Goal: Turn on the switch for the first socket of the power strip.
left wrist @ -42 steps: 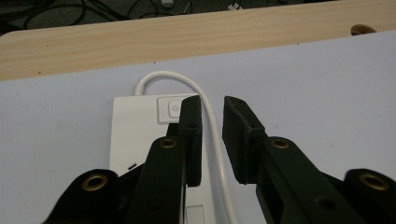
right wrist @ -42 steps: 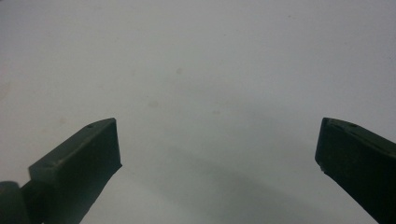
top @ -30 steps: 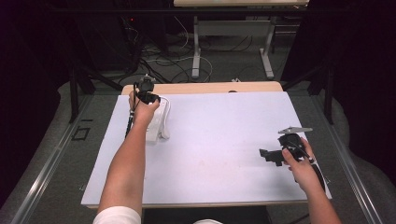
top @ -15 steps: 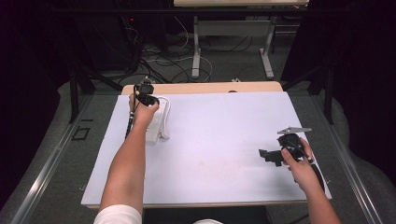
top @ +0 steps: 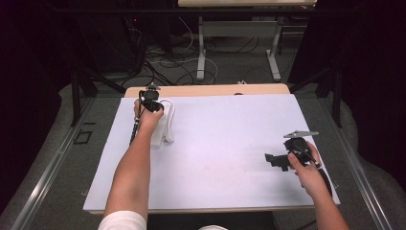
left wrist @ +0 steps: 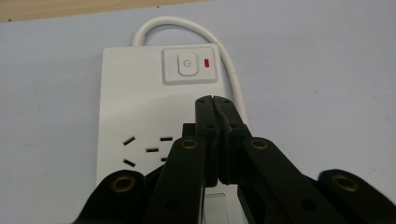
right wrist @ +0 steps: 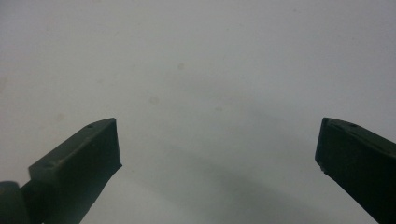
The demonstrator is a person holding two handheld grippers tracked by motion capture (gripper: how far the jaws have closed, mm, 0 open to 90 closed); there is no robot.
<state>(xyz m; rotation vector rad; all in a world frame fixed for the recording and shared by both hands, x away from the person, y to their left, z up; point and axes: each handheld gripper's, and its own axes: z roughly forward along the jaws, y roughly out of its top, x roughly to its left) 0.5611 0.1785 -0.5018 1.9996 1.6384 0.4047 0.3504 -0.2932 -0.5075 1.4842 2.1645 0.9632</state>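
A white power strip (left wrist: 140,93) lies flat on the white table sheet, at the far left in the high view (top: 163,127). Its round switch (left wrist: 187,64) sits beside a red lamp (left wrist: 207,62), and its white cord (left wrist: 231,70) loops off the far end. My left gripper (left wrist: 214,100) hangs over the strip with its jaws pressed together and nothing between them, tips just short of the switch; in the high view (top: 152,103) it points down. My right gripper (right wrist: 217,149) stands open above bare sheet, and the high view shows it near the right edge (top: 270,159).
The white sheet (top: 230,143) covers most of a wooden table (top: 215,90) whose far edge shows. Beyond it are floor cables and the legs of another table (top: 201,57). Dark frames stand at both sides.
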